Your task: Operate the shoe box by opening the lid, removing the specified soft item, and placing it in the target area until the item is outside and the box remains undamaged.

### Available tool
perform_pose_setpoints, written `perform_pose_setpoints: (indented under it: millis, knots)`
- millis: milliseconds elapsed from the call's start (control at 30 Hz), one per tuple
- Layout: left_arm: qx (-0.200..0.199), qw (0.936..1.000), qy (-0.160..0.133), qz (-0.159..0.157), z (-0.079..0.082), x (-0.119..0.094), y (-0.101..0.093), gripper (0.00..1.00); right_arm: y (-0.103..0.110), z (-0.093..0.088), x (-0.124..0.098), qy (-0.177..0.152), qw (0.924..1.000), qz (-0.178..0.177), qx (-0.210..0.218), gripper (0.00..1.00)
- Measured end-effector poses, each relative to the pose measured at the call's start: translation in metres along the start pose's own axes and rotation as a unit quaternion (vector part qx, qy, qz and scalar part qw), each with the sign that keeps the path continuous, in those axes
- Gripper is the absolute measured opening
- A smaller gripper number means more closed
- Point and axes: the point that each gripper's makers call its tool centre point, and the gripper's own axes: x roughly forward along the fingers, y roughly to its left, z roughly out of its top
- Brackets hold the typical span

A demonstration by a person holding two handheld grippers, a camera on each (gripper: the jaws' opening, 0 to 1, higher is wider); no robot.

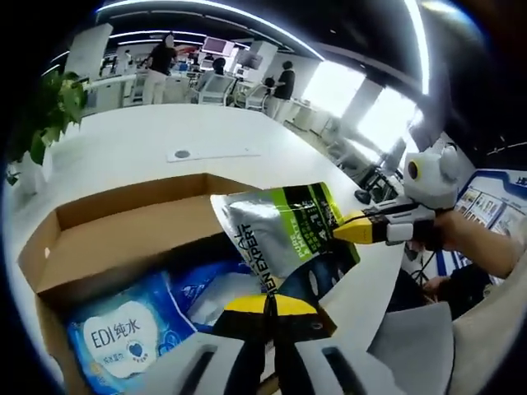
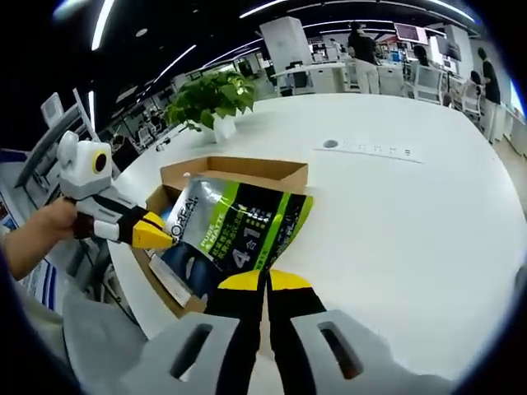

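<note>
Left gripper [image 1: 270, 306]: pinching the pouch's [image 1: 288, 234] lower edge.
Right gripper [image 2: 265, 282]: pinching the pouch too.
Cardboard box [image 1: 123, 234]: open; wipes pack [image 1: 123, 337] inside.
Potted plant [image 2: 212, 97]: beyond box.

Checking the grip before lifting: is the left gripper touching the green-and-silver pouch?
Touching. In the right gripper view, the left gripper's yellow tips meet the pouch's edge, with no gap.

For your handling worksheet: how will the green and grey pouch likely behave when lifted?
The pouch looks floppy: gripped at two edges by the left tool and right tool, it bows. Its glossy film may be slippery. Probably light, held by thin edges.
</note>
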Motion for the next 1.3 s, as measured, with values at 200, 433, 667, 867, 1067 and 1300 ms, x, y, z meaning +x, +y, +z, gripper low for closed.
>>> perform_pose_setpoints:
  millis: [200, 433, 667, 867, 1067, 1300]
  knots:
    - [0.006, 0.9999, 0.007, -0.01, 0.008, 0.015, -0.011, 0.0, -0.019, -0.002, -0.008, 0.004, 0.9999, -0.012, 0.002, 0.0]
    - [0.013, 0.9996, 0.013, -0.02, 0.014, 0.035, -0.025, 0.0, -0.042, -0.006, -0.017, 0.006, 0.9996, -0.027, 0.007, 0.0]
    - [0.019, 0.9992, 0.021, -0.03, 0.02, 0.052, -0.036, 0.0, -0.061, -0.008, -0.025, 0.009, 0.9991, -0.041, 0.01, 0.0]
    - [0.022, 0.9988, 0.031, -0.033, 0.025, 0.068, -0.041, 0.0, -0.079, -0.009, -0.024, 0.013, 0.9985, -0.053, 0.012, 0.0]
    - [0.03, 0.9973, 0.06, -0.031, 0.024, 0.084, -0.042, 0.0, -0.094, -0.015, -0.018, 0.024, 0.9975, -0.065, 0.012, 0.0]
    - [0.056, 0.9933, 0.097, -0.028, 0.018, 0.1, -0.042, 0.0, -0.109, -0.022, -0.01, 0.036, 0.9965, -0.074, 0.015, 0.0]
